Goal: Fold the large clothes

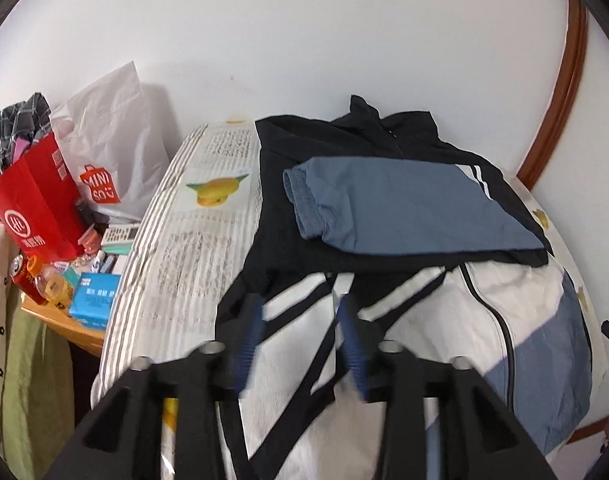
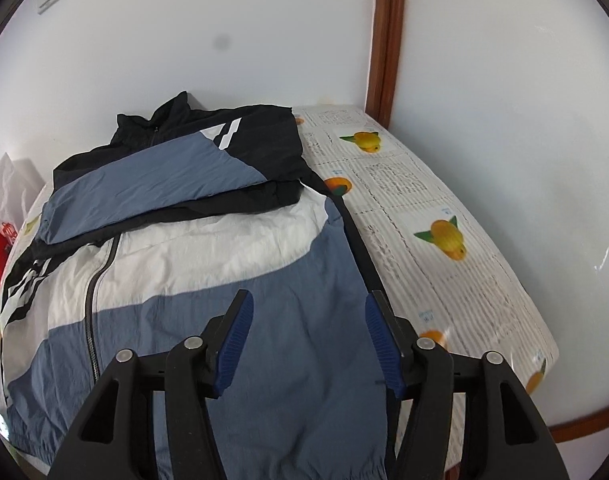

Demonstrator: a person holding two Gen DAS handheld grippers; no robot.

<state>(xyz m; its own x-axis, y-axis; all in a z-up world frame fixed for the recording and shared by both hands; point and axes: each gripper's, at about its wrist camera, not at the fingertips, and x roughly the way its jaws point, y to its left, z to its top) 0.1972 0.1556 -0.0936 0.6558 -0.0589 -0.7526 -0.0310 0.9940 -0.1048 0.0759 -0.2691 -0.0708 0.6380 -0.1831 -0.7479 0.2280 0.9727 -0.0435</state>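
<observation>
A black, white and slate-blue zip-up jacket (image 2: 208, 256) is lying front-up on a round table (image 2: 444, 248), its collar pointing toward the white wall. One blue sleeve (image 1: 404, 208) is already lying folded across the chest, so the fold appears to be partway through.

The left gripper (image 1: 300, 332) is hovering above the jacket's striped side, jaws partly open with nothing between them. The right gripper (image 2: 308, 340) is hovering above the blue hem area, jaws wide open and empty.

The next move probably calls for lowering both grippers to pinch the hem or side edge and carry it toward the collar.

The jacket's fabric is looking thin, crinkled and slippery (likely nylon), with ribbed elastic cuffs. The tablecloth (image 2: 416, 200) is glossy, printed with newsprint and yellow fruit.
</observation>
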